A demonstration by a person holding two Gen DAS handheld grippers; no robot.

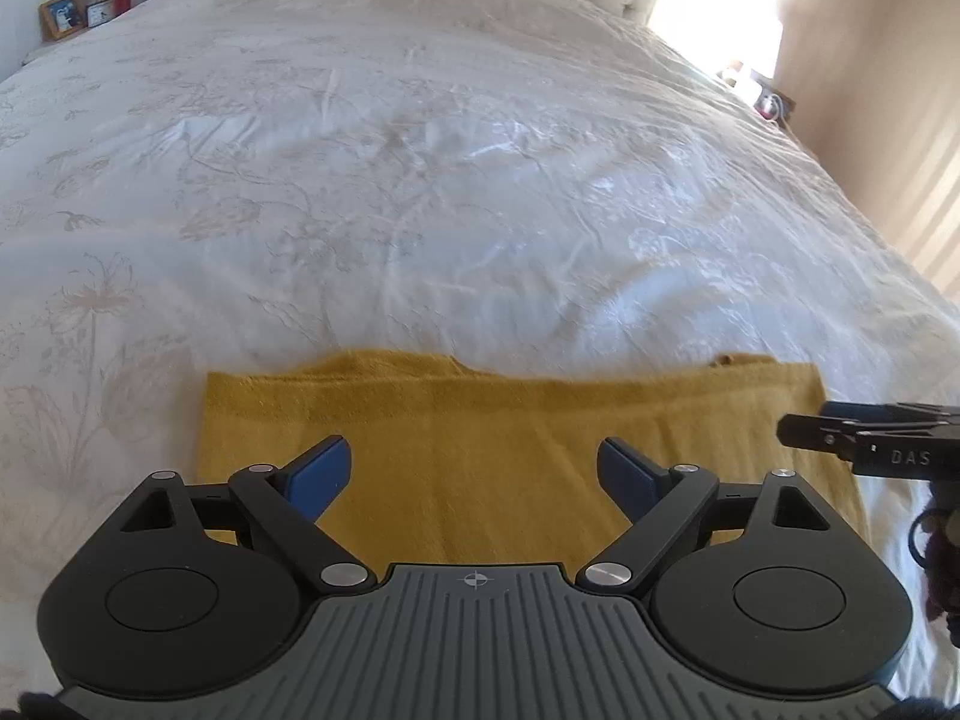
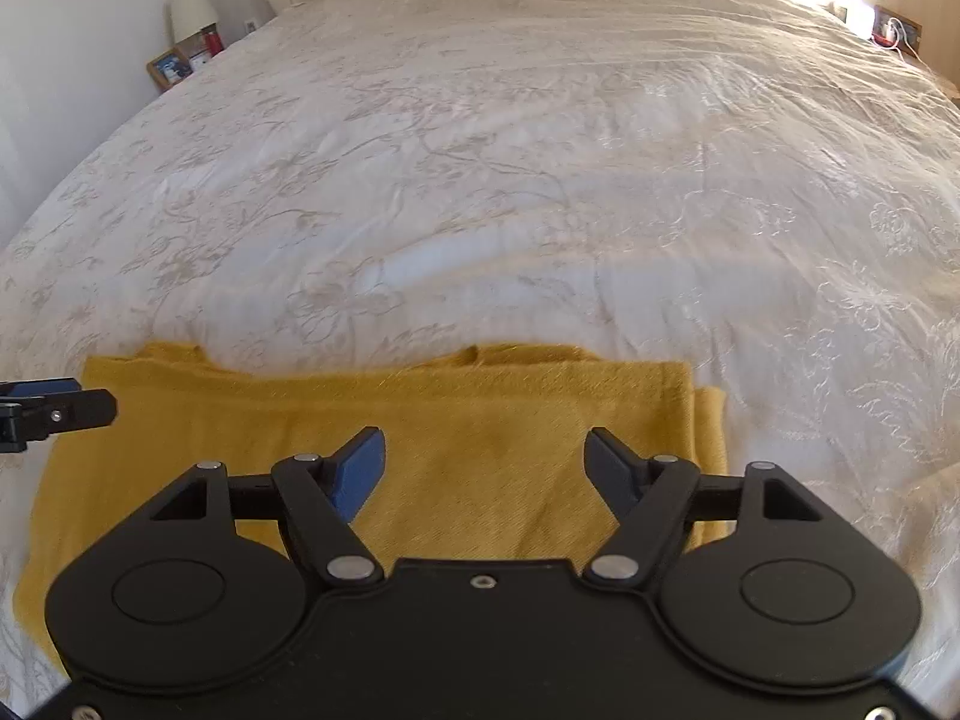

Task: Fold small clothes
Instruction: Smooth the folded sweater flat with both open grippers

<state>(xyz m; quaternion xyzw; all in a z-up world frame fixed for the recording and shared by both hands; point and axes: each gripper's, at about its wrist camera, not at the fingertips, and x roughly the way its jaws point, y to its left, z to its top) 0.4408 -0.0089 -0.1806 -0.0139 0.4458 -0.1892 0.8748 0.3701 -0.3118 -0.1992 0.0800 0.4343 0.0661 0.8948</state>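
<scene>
- My left gripper (image 1: 474,468) hangs over the yellow garment (image 1: 510,420) on the bed (image 1: 420,180), jaws wide, empty.
- My right gripper (image 2: 485,462), also wide and empty (only this view shows the garment's layered right edge).

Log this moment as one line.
cloth: yellow, folded flat on bed | left hand-held gripper: open, empty, above cloth | right hand-held gripper: open, empty, above cloth

Right gripper (image 2: 485,468) w/ jaws spread wide, nothing btwn blue pads (image 2: 360,468), above folded mustard-yellow cloth (image 2: 468,414) flat on white floral bedspread (image 2: 480,180), left gripper (image 2: 57,399) tip at left edge, lamp (image 2: 192,9) & framed photo (image 2: 170,69) far left
</scene>
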